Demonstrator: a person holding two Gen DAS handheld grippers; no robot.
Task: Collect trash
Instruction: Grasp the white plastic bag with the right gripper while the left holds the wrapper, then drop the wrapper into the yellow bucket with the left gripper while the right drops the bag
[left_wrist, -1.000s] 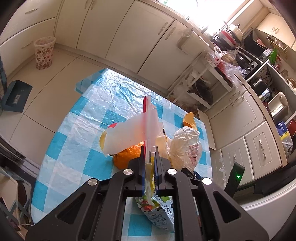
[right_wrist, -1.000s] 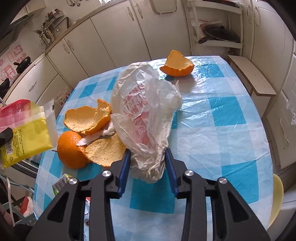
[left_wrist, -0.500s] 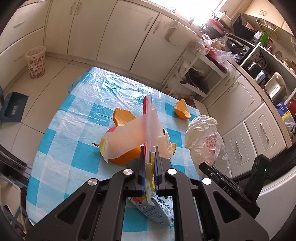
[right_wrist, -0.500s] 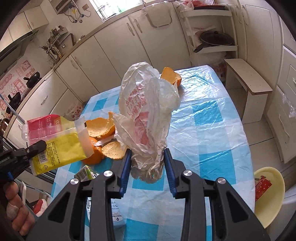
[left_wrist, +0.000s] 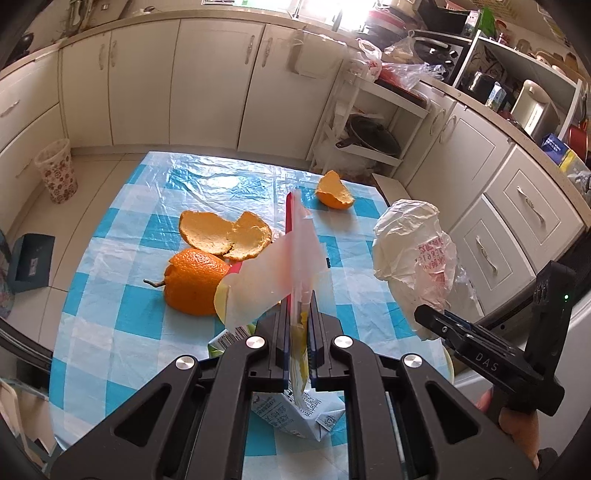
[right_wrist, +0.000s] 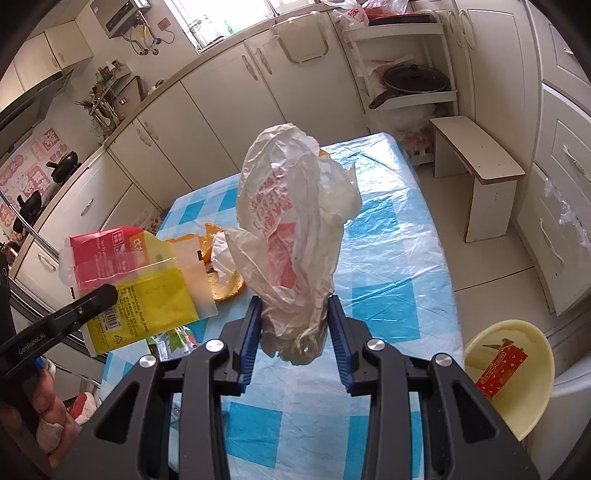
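Observation:
My left gripper (left_wrist: 297, 306) is shut on a red and yellow snack wrapper (left_wrist: 291, 258), held edge-on above the table; the wrapper also shows flat in the right wrist view (right_wrist: 133, 280). My right gripper (right_wrist: 293, 317) is shut on a crumpled white plastic bag (right_wrist: 291, 229) with red print, held upright above the table; the bag also shows in the left wrist view (left_wrist: 413, 258). On the blue checked tablecloth (left_wrist: 147, 317) lie an orange (left_wrist: 194, 280), orange peels (left_wrist: 225, 236), another peel (left_wrist: 334, 192) and a drink carton (left_wrist: 299, 413).
A yellow bowl (right_wrist: 517, 373) holding a red wrapper sits low at the right of the table. A small wooden bench (right_wrist: 476, 162) stands beyond the table's far right corner. A patterned waste bin (left_wrist: 55, 173) stands on the floor at the left. Cabinets line the walls.
Both grippers have risen and pulled back from the table with their loads. The white bag is lifted off the tablecloth, and the peels and orange are now uncovered.

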